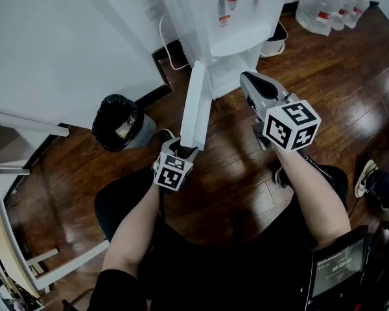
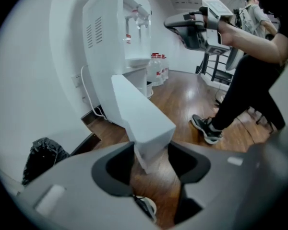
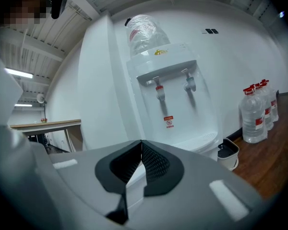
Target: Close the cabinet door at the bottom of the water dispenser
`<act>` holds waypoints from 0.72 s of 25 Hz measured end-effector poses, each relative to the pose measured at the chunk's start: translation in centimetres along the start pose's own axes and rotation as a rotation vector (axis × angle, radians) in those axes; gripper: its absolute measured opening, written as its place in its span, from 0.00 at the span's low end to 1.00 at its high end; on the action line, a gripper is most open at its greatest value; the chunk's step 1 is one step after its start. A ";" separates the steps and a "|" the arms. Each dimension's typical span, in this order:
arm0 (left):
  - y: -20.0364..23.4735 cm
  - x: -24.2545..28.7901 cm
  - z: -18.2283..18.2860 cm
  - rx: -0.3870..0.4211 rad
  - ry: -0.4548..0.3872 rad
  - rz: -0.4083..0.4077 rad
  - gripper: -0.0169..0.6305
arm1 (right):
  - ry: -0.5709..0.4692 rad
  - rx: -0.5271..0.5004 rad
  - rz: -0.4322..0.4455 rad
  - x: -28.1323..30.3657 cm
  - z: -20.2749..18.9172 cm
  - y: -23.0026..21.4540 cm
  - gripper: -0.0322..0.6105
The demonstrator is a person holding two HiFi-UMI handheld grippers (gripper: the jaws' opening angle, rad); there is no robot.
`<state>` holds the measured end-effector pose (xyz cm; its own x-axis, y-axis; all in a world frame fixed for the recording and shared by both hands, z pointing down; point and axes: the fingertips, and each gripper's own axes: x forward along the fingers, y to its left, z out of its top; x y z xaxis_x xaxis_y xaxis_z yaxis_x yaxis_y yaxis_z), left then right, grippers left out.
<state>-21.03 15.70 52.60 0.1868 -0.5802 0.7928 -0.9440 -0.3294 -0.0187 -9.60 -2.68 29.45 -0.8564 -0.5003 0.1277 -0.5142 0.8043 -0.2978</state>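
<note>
In the head view, the left gripper (image 1: 181,149) points steeply down and sits at the near, free end of the cabinet door (image 1: 196,102). The door runs away from the gripper to its hinge on the water dispenser (image 1: 236,18). This grip point is judged deliberate: it is the end farthest from the hinge, where a sideways push has the most leverage. The right gripper (image 1: 249,81) is held beside the door and apart from it, nearly level, with its tip toward the dispenser front. It appears to be kept clear of the door's swing path. In the left gripper view, the jaws are closed on the door's outer edge, one pad on each face, and the lower corner of the panel sits in the gap between them. From here the door extends ahead and up to the left. It is a plain white slab, fairly thick, with square edges and no handle visible, and it stands wide open. A smooth panel of this kind may slide in the pads if pushed quickly. In the right gripper view, the jaws are pressed together with nothing between them. The dispenser's white front, with its two taps, stands directly ahead. The door is not clearly distinguishable in this view.
</note>
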 end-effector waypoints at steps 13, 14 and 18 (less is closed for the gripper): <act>-13.1 5.7 8.0 0.207 -0.027 -0.271 0.37 | -0.049 0.136 -0.064 -4.4 1.7 -5.4 0.06; -13.7 6.2 8.8 0.207 -0.036 -0.276 0.37 | -0.053 0.133 -0.078 -4.9 1.9 -6.0 0.06; -15.4 7.2 12.5 0.083 -0.037 -0.299 0.37 | -0.015 0.083 -0.136 -6.4 1.5 -8.3 0.06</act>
<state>-1.76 7.27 51.03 0.4638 -0.4751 0.7478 -0.8206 -0.5485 0.1605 0.19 -6.69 29.67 -0.7780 -0.6080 0.1582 -0.6193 0.6996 -0.3564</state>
